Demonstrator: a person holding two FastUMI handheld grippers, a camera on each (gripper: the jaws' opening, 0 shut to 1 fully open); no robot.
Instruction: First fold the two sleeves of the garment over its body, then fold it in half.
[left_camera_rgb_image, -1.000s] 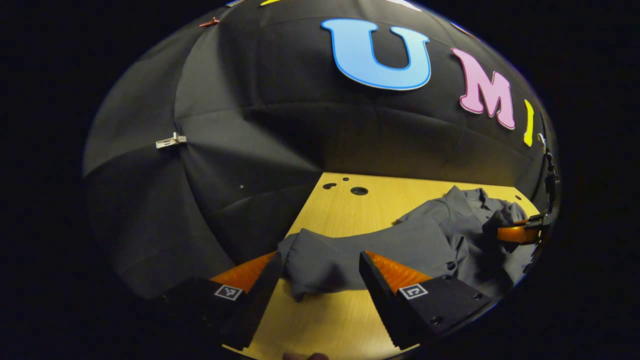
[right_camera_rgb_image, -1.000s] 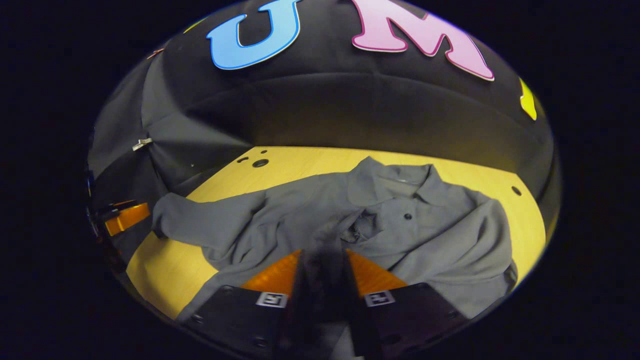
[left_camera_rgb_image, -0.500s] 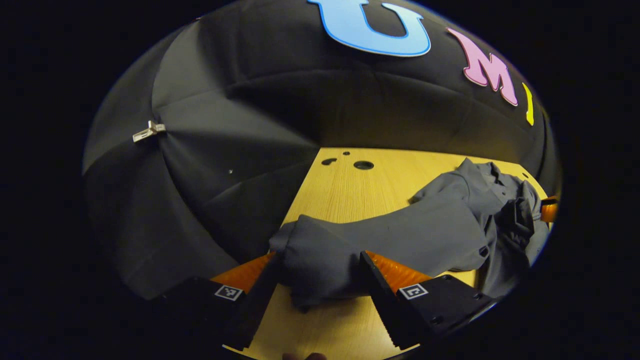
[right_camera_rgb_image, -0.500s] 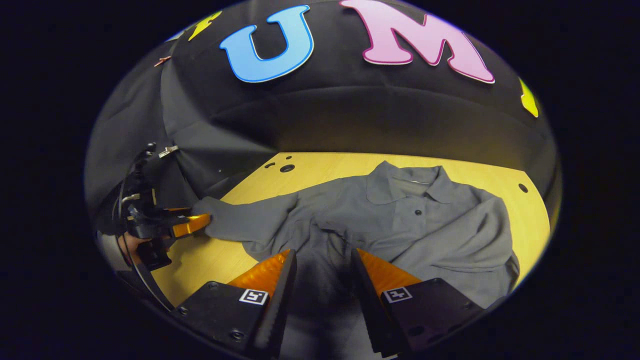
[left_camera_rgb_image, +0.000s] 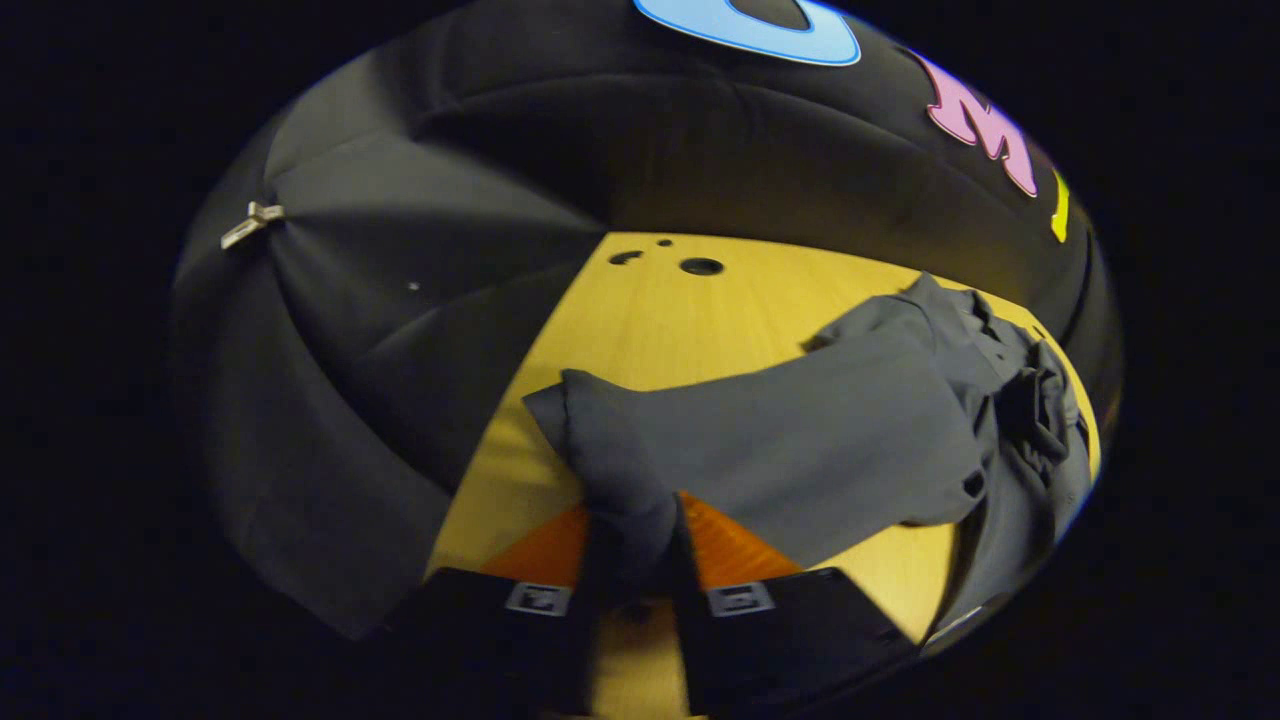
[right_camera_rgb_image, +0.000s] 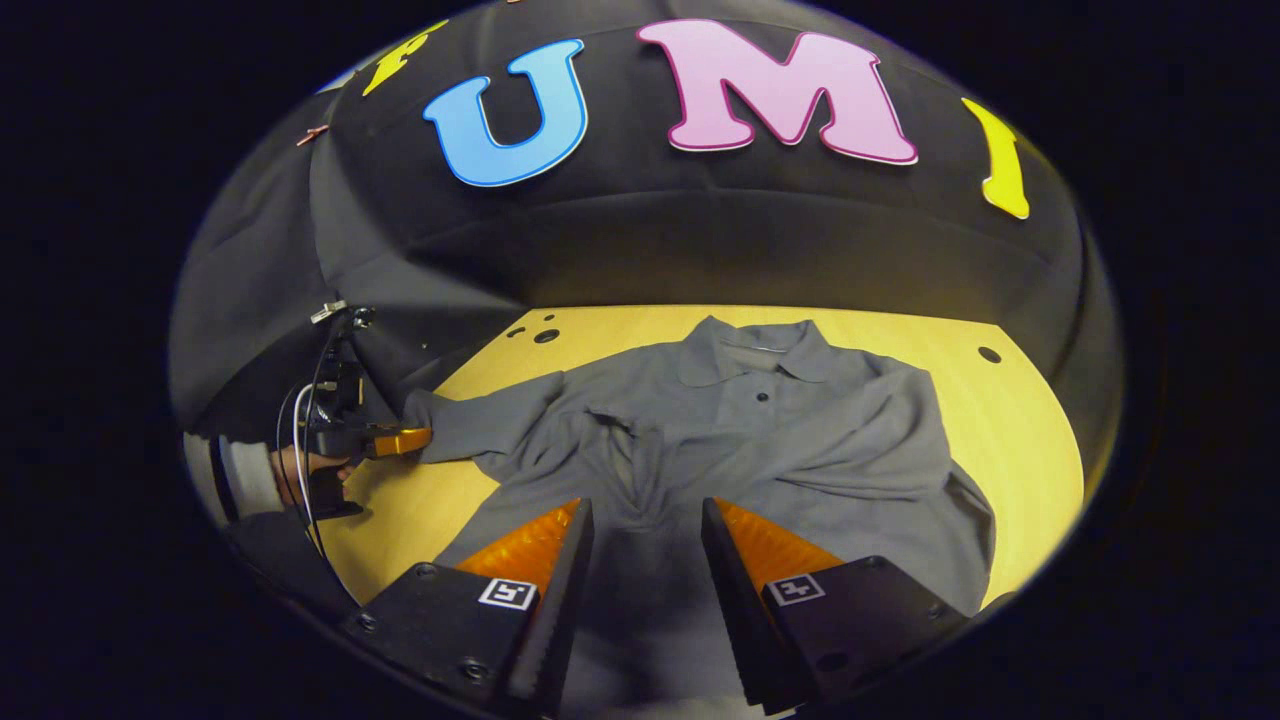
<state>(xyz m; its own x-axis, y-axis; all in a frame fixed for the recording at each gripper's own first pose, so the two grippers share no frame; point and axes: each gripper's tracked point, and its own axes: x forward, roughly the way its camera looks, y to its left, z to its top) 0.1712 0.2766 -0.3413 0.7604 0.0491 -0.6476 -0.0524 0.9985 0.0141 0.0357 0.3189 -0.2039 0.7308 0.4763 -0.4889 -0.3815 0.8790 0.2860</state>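
Left gripper (left_camera_rgb_image: 632, 560) is now clamping the cuff end of the left sleeve (left_camera_rgb_image: 640, 470); half a second ago its jaws were standing wide around that cuff, so the grasp has just landed. Cloth is bunching up between the orange fingers (left_camera_rgb_image: 730, 550). In the right gripper view the same gripper (right_camera_rgb_image: 395, 440) is sitting at the sleeve tip on the table's left side.

Right gripper (right_camera_rgb_image: 640, 560) is hovering with jaws wide apart over the shirt's lower body, gripping nothing; a second ago it was pinching fabric there.

Meaning: sleeve fold one is starting, I'd judge. The next move is probably carrying the cuff across onto the body.

Garment (right_camera_rgb_image: 740, 450) is a grey collared shirt with a button placket, lying face up mid-table, collar at the far side. The fabric is looking soft, matte and limp, rumpling near the centre. The right sleeve (right_camera_rgb_image: 920, 470) is already lying across the body. Table (right_camera_rgb_image: 1020, 420) is smooth pale wood with drilled holes at the far left.
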